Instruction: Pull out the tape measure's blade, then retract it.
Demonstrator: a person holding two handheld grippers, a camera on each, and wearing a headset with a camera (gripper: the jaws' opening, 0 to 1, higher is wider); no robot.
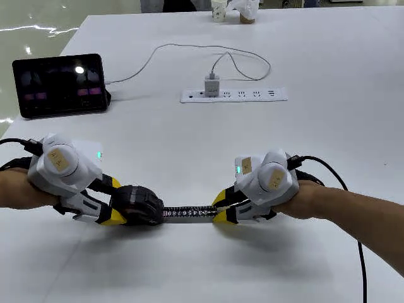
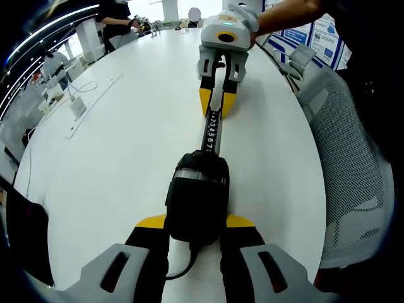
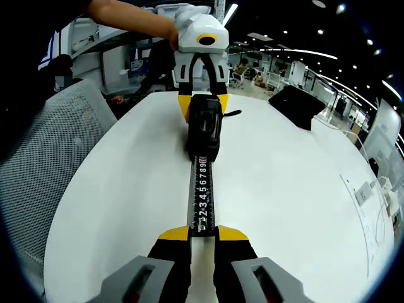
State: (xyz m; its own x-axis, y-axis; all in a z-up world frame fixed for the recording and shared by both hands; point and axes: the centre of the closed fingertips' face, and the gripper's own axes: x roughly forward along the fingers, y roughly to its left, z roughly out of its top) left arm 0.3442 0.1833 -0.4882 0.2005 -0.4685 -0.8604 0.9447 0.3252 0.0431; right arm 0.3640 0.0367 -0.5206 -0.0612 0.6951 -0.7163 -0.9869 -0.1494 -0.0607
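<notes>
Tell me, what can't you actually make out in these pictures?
Tip of the blade: right gripper view, pinched inside the right gripper.
Sides of the tape measure: left gripper view, covered by the left gripper.
Screen of the tablet: head view, dark, glare, too blurred.
Containers: head view, cut off by top edge.

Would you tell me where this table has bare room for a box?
Free: the white stretch between the power strip and the tape measure, and the table right of the strip. Crowded: the tablet and cable at left, and the blade between left gripper and right gripper.
</notes>
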